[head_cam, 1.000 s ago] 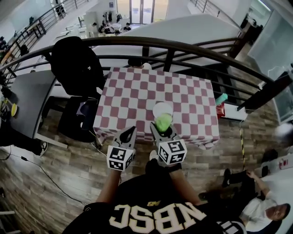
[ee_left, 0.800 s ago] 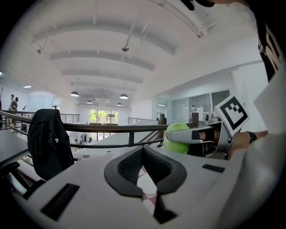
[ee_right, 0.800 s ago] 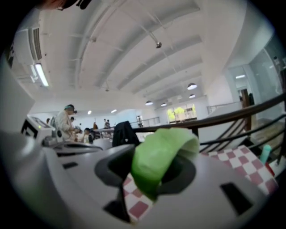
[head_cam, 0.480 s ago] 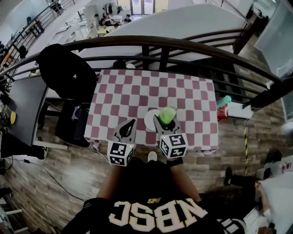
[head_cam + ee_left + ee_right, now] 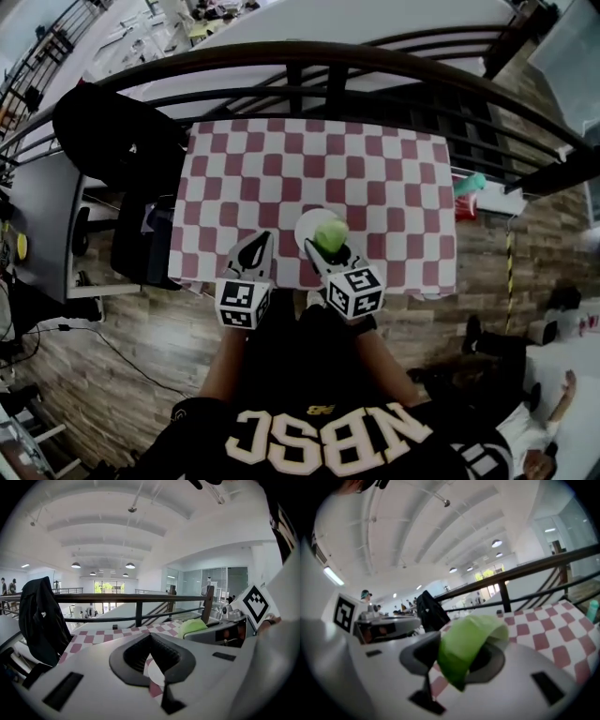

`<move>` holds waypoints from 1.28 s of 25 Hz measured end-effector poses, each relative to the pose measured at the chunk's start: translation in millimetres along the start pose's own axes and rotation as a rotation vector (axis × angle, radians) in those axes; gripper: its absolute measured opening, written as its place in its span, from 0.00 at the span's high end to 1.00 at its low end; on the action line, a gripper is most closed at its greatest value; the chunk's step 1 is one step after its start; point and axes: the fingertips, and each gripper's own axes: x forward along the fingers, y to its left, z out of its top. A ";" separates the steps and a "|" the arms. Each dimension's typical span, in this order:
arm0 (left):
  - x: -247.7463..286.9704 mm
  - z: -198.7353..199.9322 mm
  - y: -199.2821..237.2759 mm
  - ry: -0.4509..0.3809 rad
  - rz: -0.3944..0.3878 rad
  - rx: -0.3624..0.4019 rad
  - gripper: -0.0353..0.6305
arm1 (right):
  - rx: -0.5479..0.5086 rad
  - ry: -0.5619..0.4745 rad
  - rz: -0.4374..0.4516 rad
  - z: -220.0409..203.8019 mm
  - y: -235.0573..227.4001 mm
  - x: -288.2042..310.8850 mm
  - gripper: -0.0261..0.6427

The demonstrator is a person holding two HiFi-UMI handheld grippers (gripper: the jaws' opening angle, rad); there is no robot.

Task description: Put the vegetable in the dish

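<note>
A white dish (image 5: 307,225) sits near the front edge of the red-and-white checkered table (image 5: 281,169). My right gripper (image 5: 328,247) is shut on a light green leafy vegetable (image 5: 330,233), which hangs over the dish's right part. In the right gripper view the vegetable (image 5: 468,648) bulges out between the right gripper's (image 5: 459,660) dark pads. My left gripper (image 5: 257,244) is shut and empty, just left of the dish. In the left gripper view its jaws (image 5: 151,637) meet, a sliver of the dish (image 5: 156,673) shows below them, and the vegetable (image 5: 192,626) is at the right.
A black chair with a dark jacket (image 5: 112,141) stands at the table's left side. A dark railing (image 5: 328,66) curves behind the table. A green-topped bottle (image 5: 469,185) stands on the floor at the right. A dark desk (image 5: 37,216) is at the far left.
Both grippers have moved forward and down over the table's front edge. The vegetable, still held in the right gripper, now hangs over the dish.
</note>
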 end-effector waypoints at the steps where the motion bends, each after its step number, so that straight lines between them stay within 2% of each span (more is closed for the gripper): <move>1: 7.1 -1.7 4.6 0.014 -0.011 -0.003 0.92 | 0.011 0.016 0.011 -3.1 -5.4 6.4 0.72; 7: 34.0 -20.2 16.7 0.077 -0.109 -0.069 0.92 | 0.126 0.116 0.020 -32.7 -33.4 24.7 0.72; 11: 55.7 -37.0 18.2 0.121 -0.182 -0.074 0.92 | 0.190 0.158 0.052 -48.9 -42.4 38.0 0.72; 13: 64.9 -47.5 12.8 0.146 -0.227 -0.081 0.92 | 0.236 0.172 0.065 -58.2 -45.9 40.7 0.72; 17: 77.7 -69.6 5.1 0.210 -0.344 -0.149 0.92 | 0.354 0.187 0.072 -75.2 -51.2 47.9 0.72; 21: 87.5 -93.6 7.8 0.272 -0.424 -0.119 0.91 | 0.458 0.191 0.076 -88.2 -58.8 57.5 0.72; 23: 86.7 -107.4 0.4 0.335 -0.497 -0.108 0.83 | 0.480 0.194 0.074 -93.0 -61.4 58.3 0.72; 25: 84.4 -120.3 -13.0 0.406 -0.607 -0.089 0.61 | 0.481 0.190 0.082 -93.0 -64.4 61.5 0.72; 27: 81.1 -130.9 -25.0 0.454 -0.695 -0.029 0.47 | 0.481 0.178 0.109 -89.2 -65.3 64.6 0.72; 30: 80.5 -140.4 -36.8 0.481 -0.777 0.044 0.40 | 0.525 0.151 0.204 -80.2 -61.8 69.5 0.72; 32: 84.5 -137.0 -44.2 0.470 -0.825 0.032 0.33 | 0.612 0.122 0.321 -70.4 -55.6 71.4 0.72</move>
